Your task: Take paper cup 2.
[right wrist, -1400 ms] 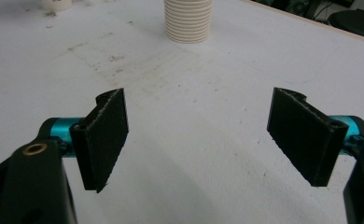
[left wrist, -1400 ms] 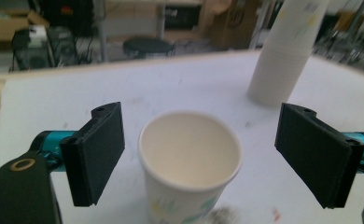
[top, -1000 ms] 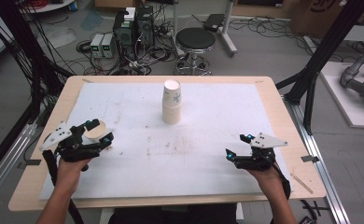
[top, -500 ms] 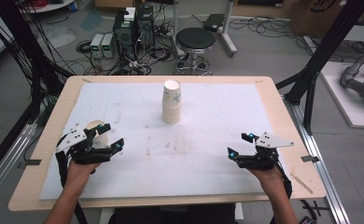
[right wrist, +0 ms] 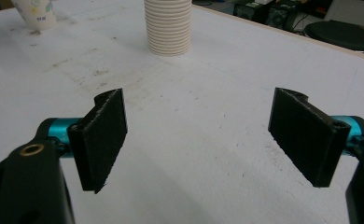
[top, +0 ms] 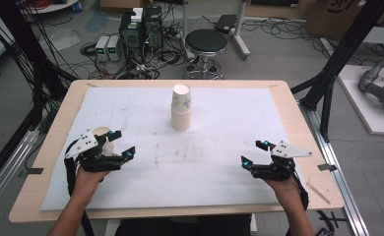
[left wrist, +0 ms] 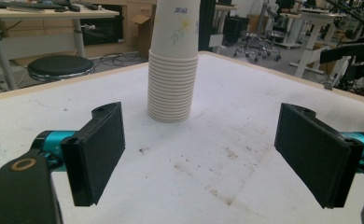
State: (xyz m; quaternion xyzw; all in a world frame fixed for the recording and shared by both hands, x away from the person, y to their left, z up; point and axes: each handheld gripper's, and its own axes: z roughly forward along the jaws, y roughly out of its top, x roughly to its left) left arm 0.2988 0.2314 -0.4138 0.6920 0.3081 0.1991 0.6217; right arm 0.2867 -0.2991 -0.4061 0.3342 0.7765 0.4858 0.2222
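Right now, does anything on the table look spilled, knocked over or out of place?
Nothing is knocked over. The cup stack stands upright mid-table, and a single cup stands upright apart from it, by the left gripper. The white mat carries brownish stains and specks in front of the stack, dried marks rather than a fresh spill.

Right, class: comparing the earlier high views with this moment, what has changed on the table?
The left gripper set the single paper cup down upright, let go and drew back toward the person, jaws open and empty. The right gripper kept its place; its jaws have just been opening slightly, nothing between them. The stack of paper cups stayed put.
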